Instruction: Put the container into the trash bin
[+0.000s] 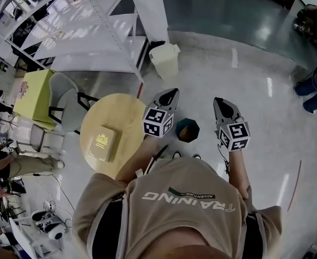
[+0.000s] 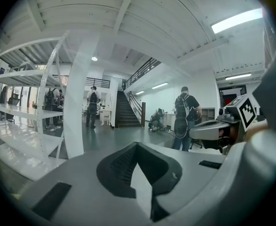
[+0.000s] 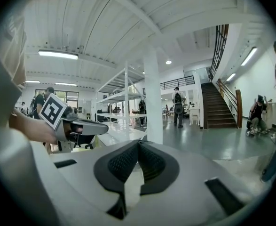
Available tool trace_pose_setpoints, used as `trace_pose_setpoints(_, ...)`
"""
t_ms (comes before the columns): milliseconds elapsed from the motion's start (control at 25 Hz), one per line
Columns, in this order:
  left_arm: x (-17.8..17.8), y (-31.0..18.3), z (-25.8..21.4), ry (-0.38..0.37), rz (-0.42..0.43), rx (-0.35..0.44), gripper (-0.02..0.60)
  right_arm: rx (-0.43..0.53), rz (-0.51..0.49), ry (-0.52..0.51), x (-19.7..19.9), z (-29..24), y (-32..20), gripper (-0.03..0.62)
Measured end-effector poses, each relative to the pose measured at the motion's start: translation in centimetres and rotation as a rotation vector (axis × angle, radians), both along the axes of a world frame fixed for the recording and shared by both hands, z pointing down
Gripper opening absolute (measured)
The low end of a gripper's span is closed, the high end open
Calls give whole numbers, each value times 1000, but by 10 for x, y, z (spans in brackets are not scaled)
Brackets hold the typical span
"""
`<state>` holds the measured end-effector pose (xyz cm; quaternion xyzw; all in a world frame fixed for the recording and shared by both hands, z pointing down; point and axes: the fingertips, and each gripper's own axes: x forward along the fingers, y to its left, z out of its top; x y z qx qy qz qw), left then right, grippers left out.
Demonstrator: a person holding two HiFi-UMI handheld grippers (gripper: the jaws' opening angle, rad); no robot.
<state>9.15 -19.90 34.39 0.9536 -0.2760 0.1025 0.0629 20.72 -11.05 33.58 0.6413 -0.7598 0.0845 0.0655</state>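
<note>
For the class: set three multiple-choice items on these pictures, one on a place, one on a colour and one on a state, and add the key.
1. Where does the yellow box lie?
A. on the round table
B. on the floor
C. inside the bin

2. What colour is the bin beside the pillar?
A. black
B. white
C. red

3. How do the left gripper and the right gripper stand?
A. both shut, with nothing between the jaws
B. both wide open
C. each shut on a box

Key:
1 A, the box rests on the tabletop.
2 B, its body and lid are white.
3 A, each gripper view shows the jaw tips meeting on nothing.
</note>
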Motion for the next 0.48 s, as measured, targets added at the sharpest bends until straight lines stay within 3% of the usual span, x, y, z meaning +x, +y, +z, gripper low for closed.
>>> trace_pose_setpoints(480, -1, -5, 6, 5, -5, -10, 9, 2, -9, -8, -3, -1, -2, 3)
